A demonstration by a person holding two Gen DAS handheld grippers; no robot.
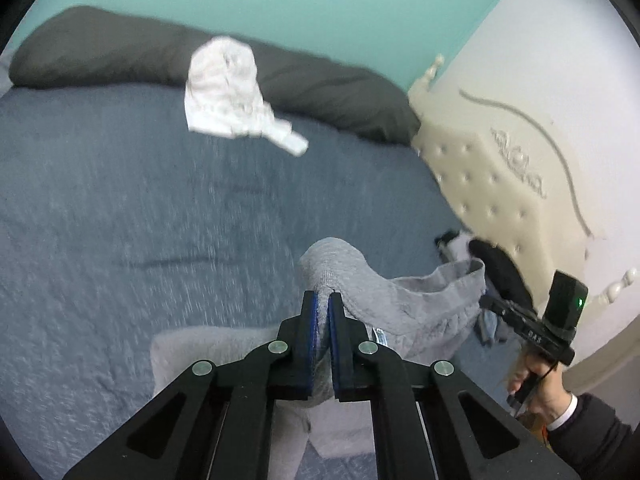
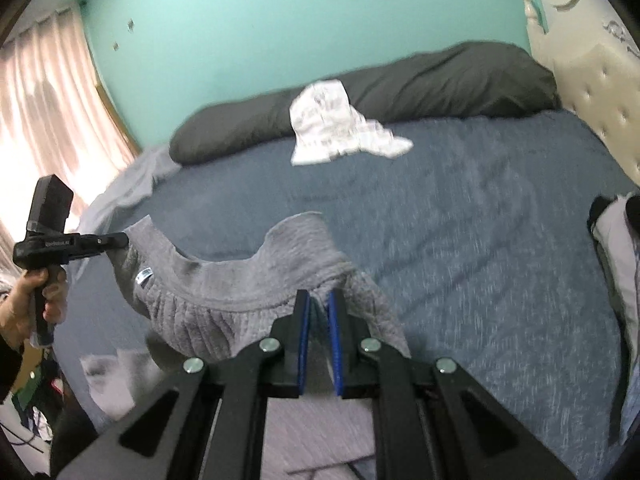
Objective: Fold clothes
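Observation:
A grey knit garment with an elastic waistband (image 1: 400,300) (image 2: 224,284) hangs stretched between both grippers above the bed. My left gripper (image 1: 324,300) is shut on one end of the waistband; in the right wrist view it (image 2: 124,240) shows at the far left, held by a hand. My right gripper (image 2: 319,298) is shut on the other end, and in the left wrist view it (image 1: 486,300) appears at the right. The garment's lower part drops out of sight behind the fingers. A crumpled white garment (image 1: 228,92) (image 2: 332,124) lies far back on the bed.
The bed has a blue blanket (image 1: 120,200) (image 2: 480,220) and a long dark pillow (image 1: 100,52) (image 2: 440,76) against a teal wall. A cream tufted headboard (image 1: 492,184) stands at the right. Black and white clothes (image 2: 616,240) lie at the bed's right edge. A curtained window (image 2: 48,100) is on the left.

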